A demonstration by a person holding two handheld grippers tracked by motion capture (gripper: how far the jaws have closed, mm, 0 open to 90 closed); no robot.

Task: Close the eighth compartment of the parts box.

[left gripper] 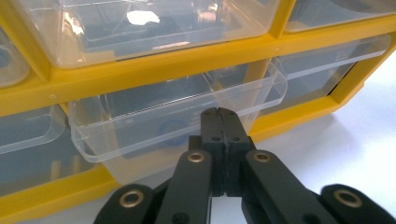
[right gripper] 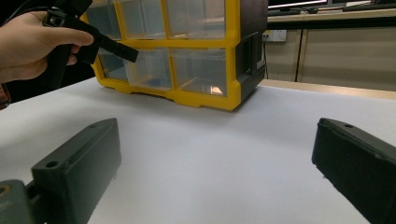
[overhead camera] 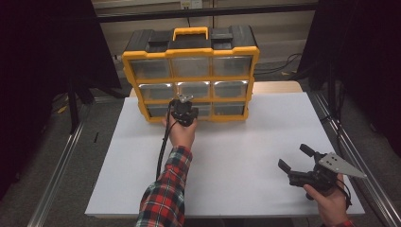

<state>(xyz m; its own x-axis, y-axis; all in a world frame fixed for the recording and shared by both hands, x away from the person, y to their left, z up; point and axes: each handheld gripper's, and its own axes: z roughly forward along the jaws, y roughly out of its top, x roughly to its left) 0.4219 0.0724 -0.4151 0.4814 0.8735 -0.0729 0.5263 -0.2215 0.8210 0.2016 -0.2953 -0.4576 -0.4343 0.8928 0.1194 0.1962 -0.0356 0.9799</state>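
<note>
Here the left gripper (left gripper: pixel 219 114) is seen with its jaws pressed fully together, tips set against the front lip of the clear bottom-middle drawer (left gripper: pixel 177 116), which stands slightly out of the yellow organizer (overhead camera: pixel 190 73) at the far side of the worktop (overhead camera: pixel 227 156). The drawer is best pushed squarely along its runners, so that skewing is avoided. The right gripper (overhead camera: pixel 297 157) is held near right, jaws wide apart and empty.

The left gripper (left gripper: pixel 219 114) covers the middle of the clear drawer's (left gripper: pixel 177 116) front lip, so any touch there is hidden. Blurry blue and dark shapes sit inside the drawer, behind the tips. The right gripper's (right gripper: pixel 215 168) jaws run off the bottom edge.
</note>
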